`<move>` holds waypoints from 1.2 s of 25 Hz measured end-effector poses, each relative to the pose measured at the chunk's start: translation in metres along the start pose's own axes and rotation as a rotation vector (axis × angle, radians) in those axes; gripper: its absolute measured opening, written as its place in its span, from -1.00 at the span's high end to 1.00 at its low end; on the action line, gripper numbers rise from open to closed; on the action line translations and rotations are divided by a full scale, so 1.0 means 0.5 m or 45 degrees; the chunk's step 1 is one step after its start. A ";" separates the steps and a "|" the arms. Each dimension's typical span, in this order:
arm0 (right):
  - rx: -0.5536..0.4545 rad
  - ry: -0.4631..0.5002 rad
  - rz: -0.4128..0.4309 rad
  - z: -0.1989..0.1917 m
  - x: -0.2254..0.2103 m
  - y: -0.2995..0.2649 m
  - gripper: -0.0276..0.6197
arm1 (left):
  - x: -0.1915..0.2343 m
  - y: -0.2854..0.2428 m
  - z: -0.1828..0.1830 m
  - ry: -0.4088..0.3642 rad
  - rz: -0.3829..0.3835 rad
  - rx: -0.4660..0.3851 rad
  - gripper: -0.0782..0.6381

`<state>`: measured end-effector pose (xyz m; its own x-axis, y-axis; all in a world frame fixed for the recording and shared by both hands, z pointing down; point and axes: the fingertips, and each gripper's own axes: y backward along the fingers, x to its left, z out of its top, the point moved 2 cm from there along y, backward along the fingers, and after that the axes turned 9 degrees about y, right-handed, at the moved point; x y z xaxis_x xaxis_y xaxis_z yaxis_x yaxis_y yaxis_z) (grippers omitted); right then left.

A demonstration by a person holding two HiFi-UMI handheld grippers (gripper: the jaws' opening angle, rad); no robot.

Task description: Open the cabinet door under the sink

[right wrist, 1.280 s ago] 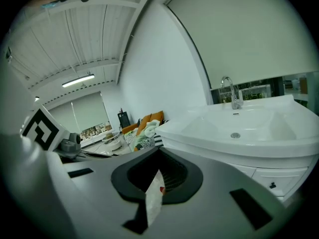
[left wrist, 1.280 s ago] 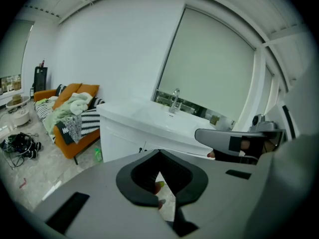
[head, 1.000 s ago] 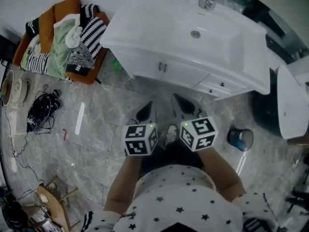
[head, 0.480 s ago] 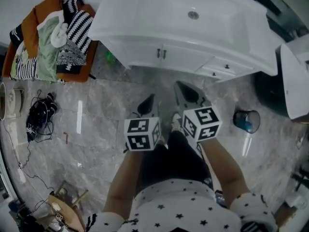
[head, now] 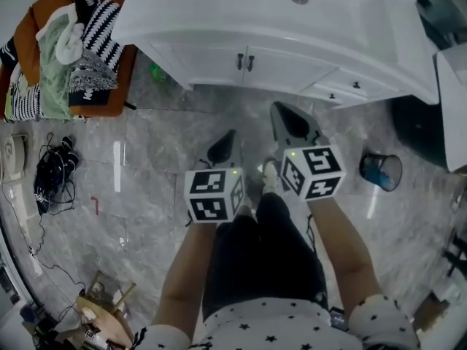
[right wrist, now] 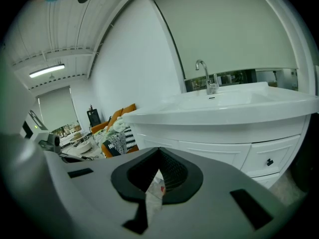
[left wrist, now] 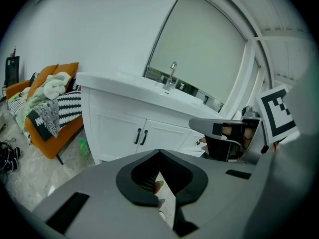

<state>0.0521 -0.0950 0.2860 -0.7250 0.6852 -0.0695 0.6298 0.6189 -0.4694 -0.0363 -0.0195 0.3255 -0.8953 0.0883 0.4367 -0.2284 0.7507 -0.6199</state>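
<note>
Door to open: The cabinet doors (head: 211, 63) are sitting shut under the sink (head: 292, 9), with their two dark handles (head: 245, 63) standing side by side at the middle seam.
Direction: The handles are lying ahead of both claws and well apart from them, across a stretch of floor (head: 146, 166). They are sitting forward and slightly right of your left claw (head: 228, 138), and forward and left of your right claw (head: 281, 114).
Handle axis: Each handle is running upright, so you are likely needing jaws that straddle it from side to side.
Nearer hand: Your right claw is reaching closer to the cabinet front, while your left claw is facing the handles more squarely.
Left claw: The jaws are pressing together at the tips, pinching nothing and touching nothing.
Right claw: The same is showing here: tips meeting, nothing between them, hanging in the air.
Next need: By my judgement, you are needing to spread one claw before it reaches a handle.
</note>
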 end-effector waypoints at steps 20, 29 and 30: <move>0.047 0.013 -0.029 -0.162 -0.077 -0.262 0.89 | 0.170 -0.199 -0.100 0.033 0.026 0.046 0.77; 0.089 0.089 -0.021 -0.205 -0.100 -0.361 0.89 | 0.215 -0.260 -0.140 0.028 0.034 0.078 0.77; 0.098 0.102 -0.016 -0.211 -0.099 -0.370 0.89 | 0.219 -0.264 -0.143 0.029 0.034 0.082 0.77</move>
<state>0.0009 -0.2032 0.4690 -0.7059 0.7083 0.0061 0.5957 0.5982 -0.5360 -0.0767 -0.0620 0.5017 -0.8926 0.1231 0.4337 -0.2293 0.7044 -0.6718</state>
